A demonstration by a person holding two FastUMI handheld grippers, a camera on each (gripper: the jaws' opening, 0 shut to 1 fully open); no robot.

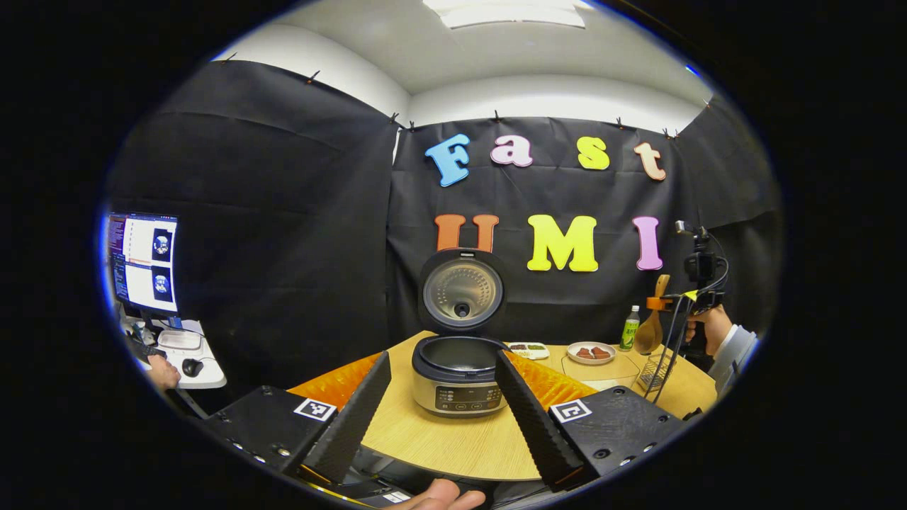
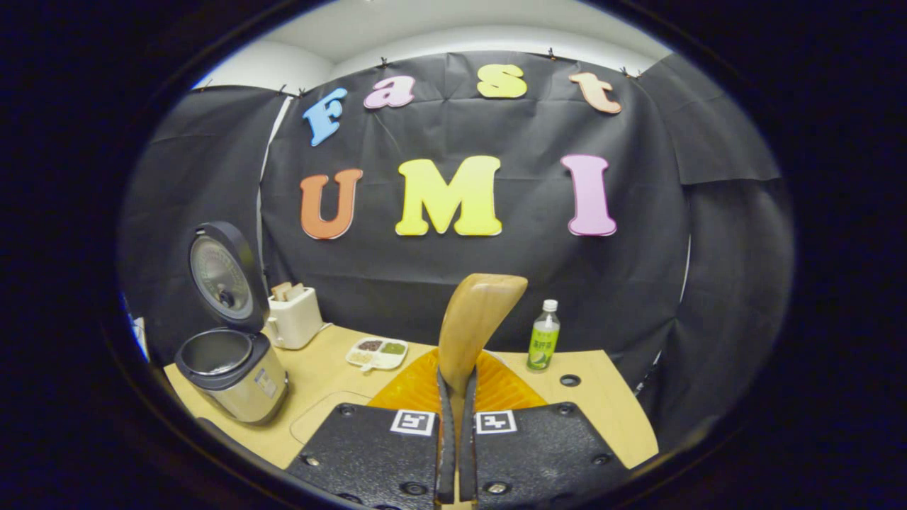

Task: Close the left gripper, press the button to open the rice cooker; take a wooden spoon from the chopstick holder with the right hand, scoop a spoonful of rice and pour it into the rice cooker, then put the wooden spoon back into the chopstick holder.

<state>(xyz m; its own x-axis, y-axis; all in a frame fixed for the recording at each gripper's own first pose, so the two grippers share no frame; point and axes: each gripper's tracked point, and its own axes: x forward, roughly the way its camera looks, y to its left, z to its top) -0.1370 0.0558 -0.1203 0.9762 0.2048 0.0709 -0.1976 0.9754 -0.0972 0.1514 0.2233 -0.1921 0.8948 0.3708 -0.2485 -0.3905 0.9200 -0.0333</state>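
The rice cooker (image 1: 459, 386) has a brushed metal body with a dark glossy plastic rim, and its raised lid (image 1: 462, 290) shows a shiny, dimpled metal inner plate. The wooden spoon (image 2: 473, 326) is smooth, pale, lightly polished wood. The bench (image 1: 460, 439) has a matt light wood-grain top. The bottle (image 2: 543, 344) is clear glossy plastic. The toaster (image 2: 295, 316) looks smooth cream plastic.

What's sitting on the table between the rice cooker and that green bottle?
In the right gripper view, between the rice cooker and the green bottle sit a white toaster, a divided dish and the gripped wooden spoon.
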